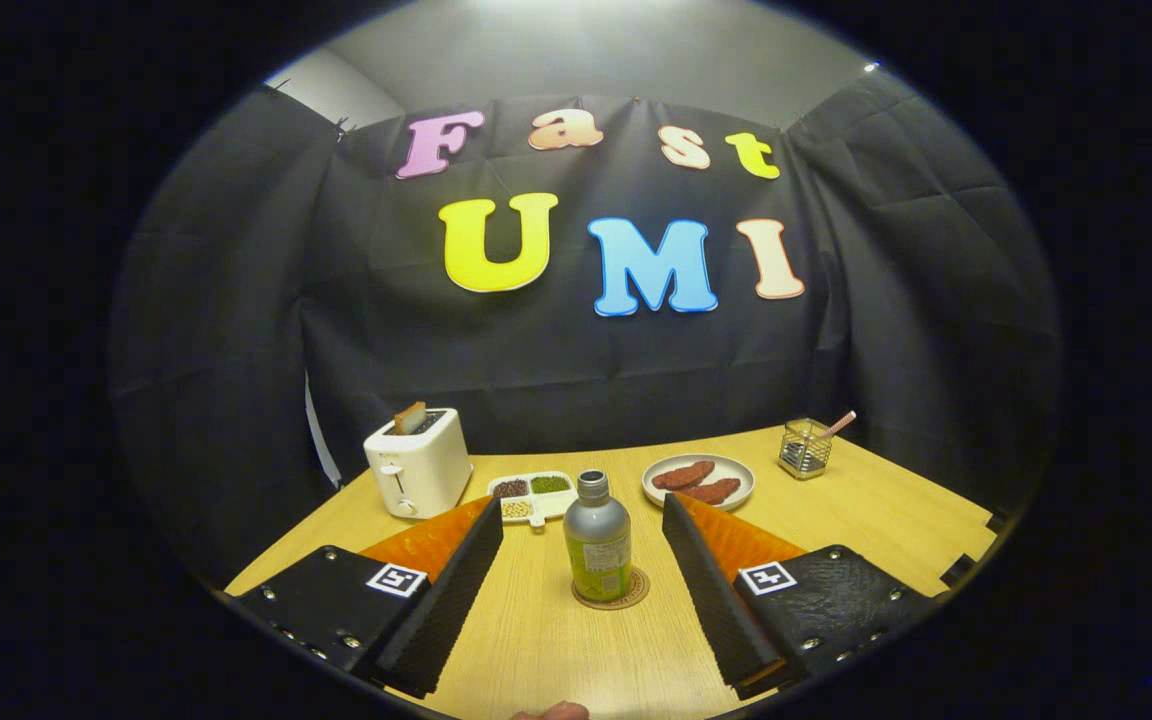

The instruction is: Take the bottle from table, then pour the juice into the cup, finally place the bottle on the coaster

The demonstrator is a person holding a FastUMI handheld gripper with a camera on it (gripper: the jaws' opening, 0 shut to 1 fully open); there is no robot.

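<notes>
Right between the two fingers, toward the near edge of the table [866, 520], the bottle [597, 537] stands upright on the coaster [612, 592], its cap on. So it's already parked where the task wants it to end up, or it just starts out there; can't say which from this.

The gripper [582, 575] is spread wide, one finger on each side of the bottle with clear daylight on both sides, so it's gripping nothing. Makes sense as a stance either way: fingers straddling the bottle at about mid-body height are lined up for a squeeze around the label or for backing straight off without knocking it over.

Everything else sits along the far side, well apart from the bottle: a white toaster [418, 462] with a slice of toast poking out near the far left corner, a little divided tray [533, 496] of beans and grains just beside it, a plate [698, 480] with a couple of reddish pieces on it, and a clear glass cup [804, 448] with a straw near the far right edge. My guess is that's the pouring target, and whether there's juice in it is too small to tell.

Fingertip [551, 711] peeking in at the near edge too.
</notes>
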